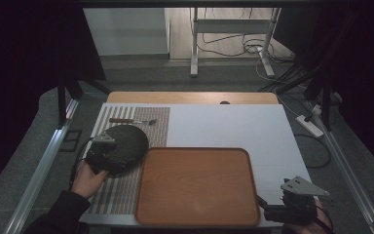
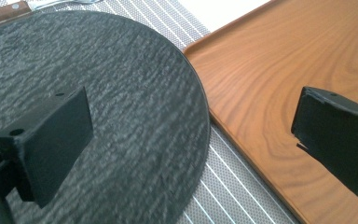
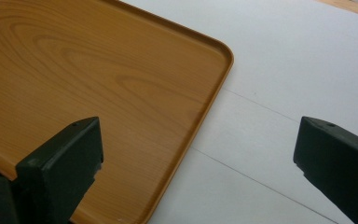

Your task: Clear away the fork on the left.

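Just spread fingers [image 2: 51,140], over dark plate [image 2: 121,93]

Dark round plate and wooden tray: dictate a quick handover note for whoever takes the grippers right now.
Left gripper: jaws open, over the dark round plate, nothing gripped.
Right gripper: jaws open, holding nothing, at the near right corner of the wooden tray.
The plate lies on the striped mat, its edge close beside the tray; a wooden-handled utensil lies on the mat behind it.
Done: nothing placed; the tray is bare.
Left: probably grip the plate and set it on the tray.
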Motion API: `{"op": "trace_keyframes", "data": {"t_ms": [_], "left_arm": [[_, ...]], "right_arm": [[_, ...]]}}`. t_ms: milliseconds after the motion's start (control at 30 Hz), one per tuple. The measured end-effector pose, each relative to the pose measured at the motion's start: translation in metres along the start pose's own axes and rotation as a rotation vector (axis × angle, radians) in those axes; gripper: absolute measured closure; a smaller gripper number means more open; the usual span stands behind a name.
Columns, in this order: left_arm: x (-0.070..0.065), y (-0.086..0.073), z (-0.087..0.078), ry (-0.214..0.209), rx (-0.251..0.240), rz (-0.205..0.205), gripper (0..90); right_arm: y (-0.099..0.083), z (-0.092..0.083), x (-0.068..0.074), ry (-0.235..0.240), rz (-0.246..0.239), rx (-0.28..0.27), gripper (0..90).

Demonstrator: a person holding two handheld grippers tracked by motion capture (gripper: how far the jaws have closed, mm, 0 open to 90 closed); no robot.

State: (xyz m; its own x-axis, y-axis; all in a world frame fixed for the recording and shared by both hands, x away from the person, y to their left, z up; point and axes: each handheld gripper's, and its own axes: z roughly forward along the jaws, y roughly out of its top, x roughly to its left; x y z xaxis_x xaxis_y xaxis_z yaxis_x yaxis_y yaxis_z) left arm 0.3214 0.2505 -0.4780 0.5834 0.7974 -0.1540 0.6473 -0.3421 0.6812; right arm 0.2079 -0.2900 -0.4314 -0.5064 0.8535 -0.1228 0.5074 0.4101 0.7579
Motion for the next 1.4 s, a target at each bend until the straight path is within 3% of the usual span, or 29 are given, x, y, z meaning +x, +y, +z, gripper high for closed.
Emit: {"op": "trace_keyframes", "data": {"t_ms": [500, 1167, 1300, 1400], "left_arm": [[0.020, 0.026, 0.030, 0.031, 0.013, -0.004, 0.0], [0.045, 0.053, 0.066, 0.037, 0.040, -0.006, 0.0], [0.053, 0.058, 0.070, 0.042, 0.040, -0.016, 0.0], [0.059, 0.061, 0.073, 0.035, 0.025, -0.049, 0.0]], "right_arm": [[0.000, 0.000, 0.000, 0.001, -0.001, 0.002, 1.9], [0.000, 0.000, -0.001, 0.006, 0.001, 0.003, 1.9], [0.000, 0.000, -0.001, 0.007, 0.003, 0.003, 1.9], [0.000, 0.000, -0.001, 0.007, 0.003, 0.003, 1.9]]}}
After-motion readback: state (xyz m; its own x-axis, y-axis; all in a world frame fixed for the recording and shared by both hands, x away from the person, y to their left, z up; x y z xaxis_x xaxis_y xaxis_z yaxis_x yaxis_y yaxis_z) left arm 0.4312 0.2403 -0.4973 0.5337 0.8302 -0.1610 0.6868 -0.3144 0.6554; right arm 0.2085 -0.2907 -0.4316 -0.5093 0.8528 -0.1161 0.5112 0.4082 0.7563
